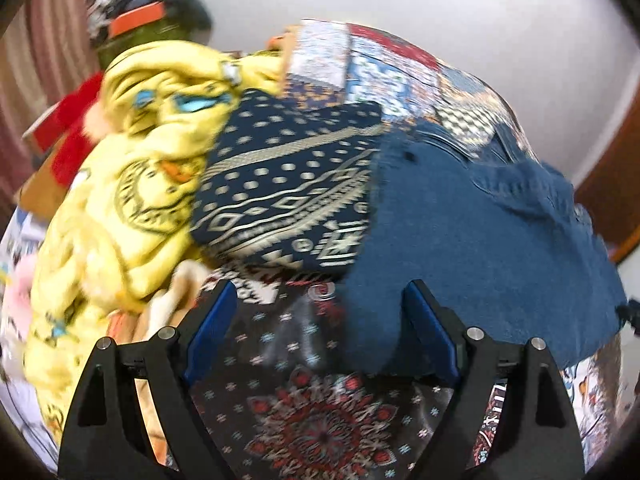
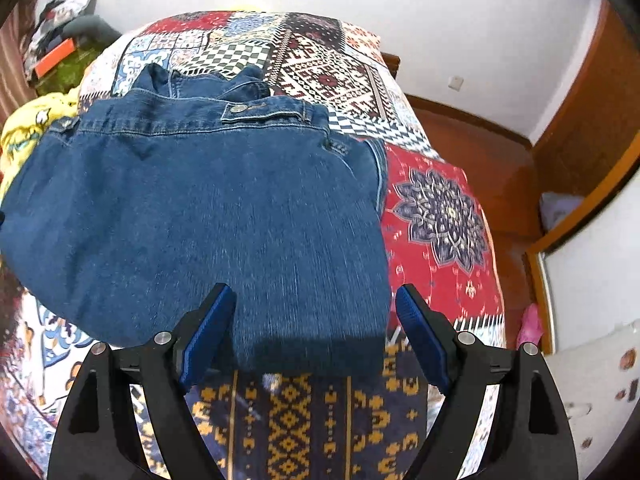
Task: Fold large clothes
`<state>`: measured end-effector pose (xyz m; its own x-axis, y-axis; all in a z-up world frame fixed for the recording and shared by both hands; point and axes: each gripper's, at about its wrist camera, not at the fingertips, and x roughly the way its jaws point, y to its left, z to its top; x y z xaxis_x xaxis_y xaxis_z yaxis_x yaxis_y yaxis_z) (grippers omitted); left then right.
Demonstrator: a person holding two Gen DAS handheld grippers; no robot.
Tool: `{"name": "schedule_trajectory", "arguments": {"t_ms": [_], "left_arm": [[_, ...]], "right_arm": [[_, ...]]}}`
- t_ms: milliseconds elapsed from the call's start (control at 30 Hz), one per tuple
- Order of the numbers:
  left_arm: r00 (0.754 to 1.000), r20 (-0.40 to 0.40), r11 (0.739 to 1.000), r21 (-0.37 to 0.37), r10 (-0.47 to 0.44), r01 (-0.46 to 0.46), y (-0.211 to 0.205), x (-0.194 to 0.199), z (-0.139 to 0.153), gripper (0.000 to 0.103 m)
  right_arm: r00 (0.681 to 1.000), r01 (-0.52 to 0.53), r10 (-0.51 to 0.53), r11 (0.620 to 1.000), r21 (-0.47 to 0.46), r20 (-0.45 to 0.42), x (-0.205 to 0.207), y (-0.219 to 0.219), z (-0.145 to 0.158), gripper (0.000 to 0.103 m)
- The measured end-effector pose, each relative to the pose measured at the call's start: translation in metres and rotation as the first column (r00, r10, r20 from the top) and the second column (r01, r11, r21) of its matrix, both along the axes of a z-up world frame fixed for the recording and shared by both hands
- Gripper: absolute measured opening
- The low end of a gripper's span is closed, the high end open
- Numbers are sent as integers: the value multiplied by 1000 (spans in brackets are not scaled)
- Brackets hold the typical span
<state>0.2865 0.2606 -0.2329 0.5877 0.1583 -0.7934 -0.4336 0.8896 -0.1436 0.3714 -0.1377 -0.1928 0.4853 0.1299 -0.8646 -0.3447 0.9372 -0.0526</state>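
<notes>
Jeans: a pair of blue jeans [image 2: 192,200] is seen lying on the bed [image 2: 440,216], on its patchwork cover; the waistband with its button is turned toward the far end, the near edge lies just ahead of both grippers; the cloth appears doubled over into a broad, fairly flat block.
Done so far: the jeans are judged to be at least partly folded, since no separate legs are seen trailing out; how many folds are in them cannot be told.
Left to do: a crumpled yellow garment [image 1: 132,184] is heaped beside the jeans and is clearly unfolded; a dark blue patterned cloth [image 1: 288,196] lies between the two, apparently flat, though whether it is a folded garment cannot be told; the task is judged well short of finished.
Left gripper: the left gripper [image 1: 322,336] is held over the near left corner of the jeans; its fingers are spread wide and released; nothing is pinched, although the denim edge shows between them.
Right gripper: the right gripper [image 2: 316,332] is held over the near right corner of the jeans; its fingers are likewise spread, with the hem between them but not pressed.
Containers: no basket, box or drawer for the clothes is made out on the bed; a blurred heap with an orange strip is seen beyond its far left corner; what it holds cannot be told.
</notes>
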Motion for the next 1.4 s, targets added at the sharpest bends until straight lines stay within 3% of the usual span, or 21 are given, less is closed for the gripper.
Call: {"name": "schedule_trajectory", "arguments": {"t_ms": [133,300,400,533,700,967,1067,1133,1167,1233,1400], "left_arm": [[999,31,995,-91,37,-35,8,-16,6,86],[998,63,960,-280,-1,18,-5,-20,1,86],[997,69,906,-421,-28,54,-18,-16,-14,86],[998,47,833,-551,-35,55,-28,-6,-38,85],[998,60,764,-644,-10,46,-30,12,-58,77],[987,135,750,-661,90,22,-21,29,-72,59],[982,130,765,-644,136,-21,-22,29,-68,51],[982,135,802,-597,135,-29,-24,28,-58,44],[981,144,841,-540,127,-30,-29,27,-46,39],[981,160,890,-456,107,-22,-37,27,-26,34],[965,256,953,-301,65,16,-55,22,29,27]], "right_arm": [[1000,-4,5,1000,-16,24,-2,7,11,81],[994,-53,52,998,13,101,-11,29,35,81],[986,-107,100,993,45,132,-14,49,43,81],[982,-162,154,985,66,112,-16,73,36,81],[981,-188,186,982,34,58,-11,94,9,81],[983,-184,184,982,37,-9,-10,94,-11,81],[984,-173,174,984,45,-24,-7,91,-12,81],[986,-165,166,985,41,-32,-7,92,-12,81],[986,-163,164,986,39,-35,-7,91,-12,81],[986,-163,164,986,29,-34,-7,92,-10,81],[985,-171,171,985,-9,-17,-10,94,0,81]]}}
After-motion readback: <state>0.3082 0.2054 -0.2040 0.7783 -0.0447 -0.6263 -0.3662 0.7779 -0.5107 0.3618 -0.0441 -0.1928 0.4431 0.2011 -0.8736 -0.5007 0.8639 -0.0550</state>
